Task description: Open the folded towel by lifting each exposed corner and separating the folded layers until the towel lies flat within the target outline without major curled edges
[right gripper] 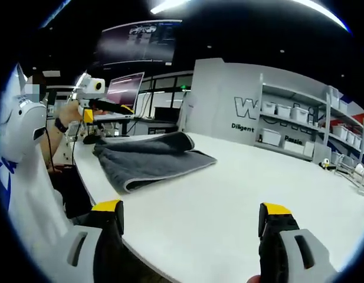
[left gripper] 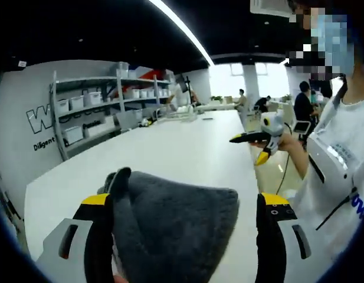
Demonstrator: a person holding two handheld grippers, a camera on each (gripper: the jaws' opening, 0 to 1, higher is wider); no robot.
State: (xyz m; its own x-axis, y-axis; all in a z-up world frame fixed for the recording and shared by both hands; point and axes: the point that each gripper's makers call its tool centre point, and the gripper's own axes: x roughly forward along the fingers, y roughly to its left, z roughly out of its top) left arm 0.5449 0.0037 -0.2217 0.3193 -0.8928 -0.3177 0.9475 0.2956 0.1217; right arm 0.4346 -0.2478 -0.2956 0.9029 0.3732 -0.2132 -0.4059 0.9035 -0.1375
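The left gripper view is sitting right on top of the towel (left gripper: pixel 176 227), a dark grey lump bunched up between the two yellow-tipped jaws at the bottom of the frame, and the left gripper (left gripper: pixel 184 203) is standing wide apart around it rather than pinching it, though whether the left jaw is touching the cloth I honestly can't tell; over at the right middle of that frame the right gripper (left gripper: pixel 258 147) is hovering in a person's hand (left gripper: pixel 286 143) above the table edge, and its jaws are looking spread too; the right gripper view is giving the wider picture, with the towel (right gripper: pixel 149 158) lying folded in layers on the white table (right gripper: pixel 229 200) at centre left, near the table's left edge, and the right gripper (right gripper: pixel 190 215) gaping open over bare tabletop at the bottom, holding nothing; the left gripper (right gripper: pixel 102 106) is showing at upper left, held up above the towel; the room is looking like an open office, with shelving (right gripper: pixel 299 127) full of white bins against a lettered wall, a monitor (right gripper: pixel 124 91), and bright ceiling strip lights (left gripper: pixel 182 29).
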